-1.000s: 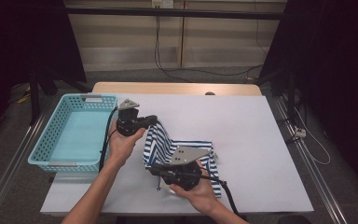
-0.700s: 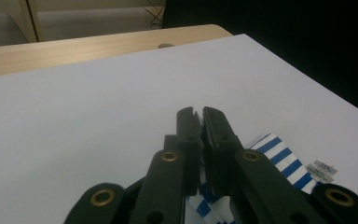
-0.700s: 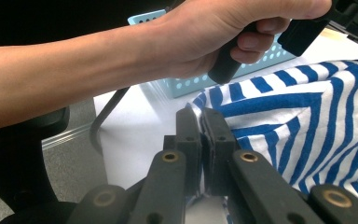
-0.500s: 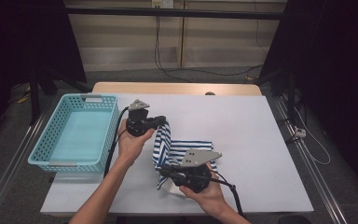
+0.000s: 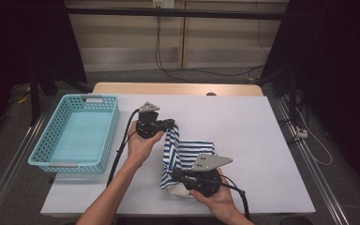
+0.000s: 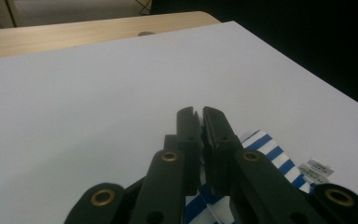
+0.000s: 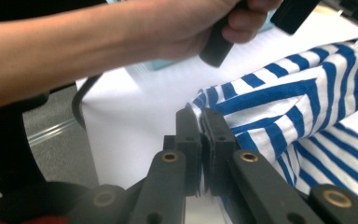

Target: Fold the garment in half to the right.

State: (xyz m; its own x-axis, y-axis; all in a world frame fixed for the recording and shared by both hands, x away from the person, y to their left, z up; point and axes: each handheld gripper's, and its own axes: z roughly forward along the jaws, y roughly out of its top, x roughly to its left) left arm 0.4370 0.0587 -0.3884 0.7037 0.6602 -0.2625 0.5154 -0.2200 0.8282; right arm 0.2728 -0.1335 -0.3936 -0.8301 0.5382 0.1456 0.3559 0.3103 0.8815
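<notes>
Folded rightward since before, blue-striped cloth [image 5: 185, 154] (white underneath) bunches.

left gripper [image 5: 172, 124]: has carried its pinched edge of the blue-and-white striped cloth [image 5: 187, 154] rightward across the white table [image 5: 243, 131], farther from the turquoise plastic basket [image 5: 75, 136]
right gripper [image 5: 174, 174]: has shifted right along the near edge with its corner
cloth shape: narrower, folded over itself

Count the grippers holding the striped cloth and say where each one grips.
2. The left gripper pinches the striped cloth at its far top corner; the right gripper pinches its near left edge, jaws shut on fabric.
</notes>
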